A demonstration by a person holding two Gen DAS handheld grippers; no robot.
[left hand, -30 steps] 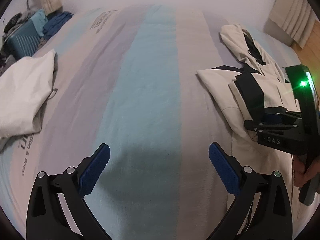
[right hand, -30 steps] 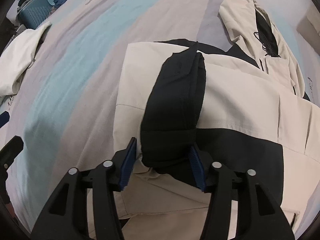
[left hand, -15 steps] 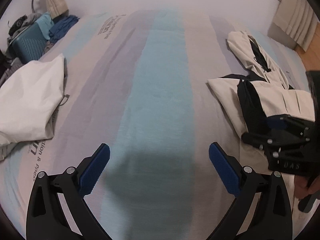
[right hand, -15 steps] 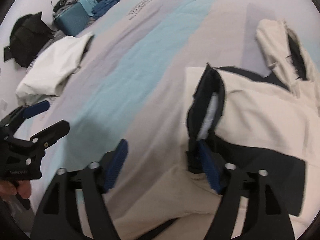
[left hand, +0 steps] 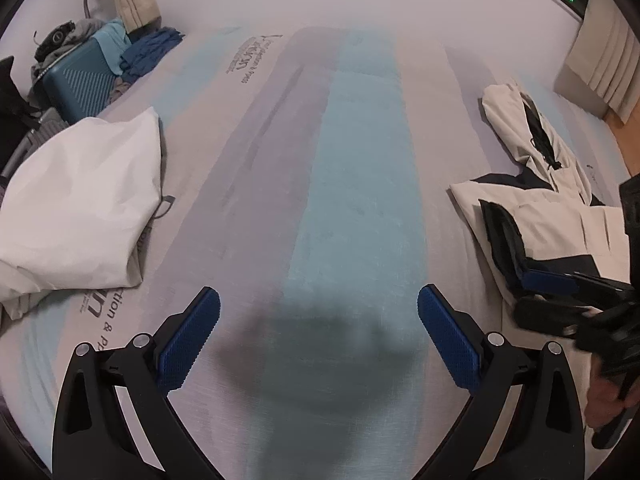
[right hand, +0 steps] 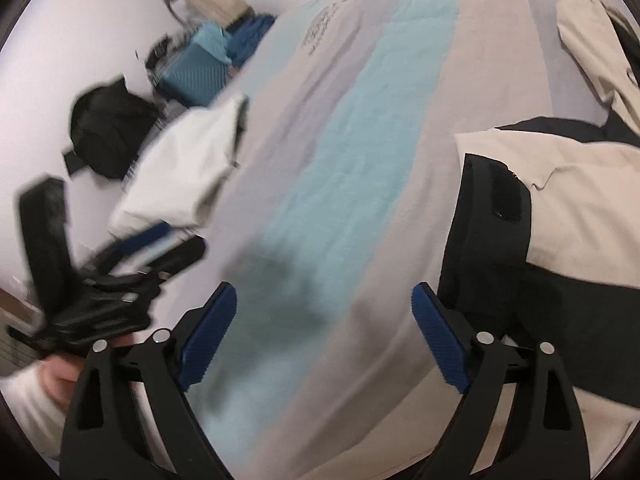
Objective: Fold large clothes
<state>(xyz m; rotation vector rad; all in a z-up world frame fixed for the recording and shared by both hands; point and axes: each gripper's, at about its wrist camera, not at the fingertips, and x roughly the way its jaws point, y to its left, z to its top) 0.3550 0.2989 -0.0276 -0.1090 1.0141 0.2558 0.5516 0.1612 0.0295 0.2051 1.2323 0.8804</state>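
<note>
A cream and black hooded jacket (left hand: 560, 216) lies partly folded on the right of the striped bed sheet (left hand: 352, 184); its black sleeve (right hand: 488, 236) is laid over the body. My left gripper (left hand: 319, 338) is open and empty above the bare sheet. My right gripper (right hand: 324, 336) is open and empty, just left of the black sleeve; it also shows in the left wrist view (left hand: 560, 292) beside the jacket. The left gripper shows blurred in the right wrist view (right hand: 120, 264).
A folded white garment (left hand: 76, 208) lies on the left of the bed. A teal suitcase (left hand: 76, 88) with clothes piled on it stands beyond the bed's left edge. A black bag (right hand: 108, 132) sits by the wall. Beige curtains (left hand: 604, 76) hang at the right.
My right gripper let go of the black sleeve, opened wide and swung left off the jacket. My left gripper pulled back a little and stayed open.
</note>
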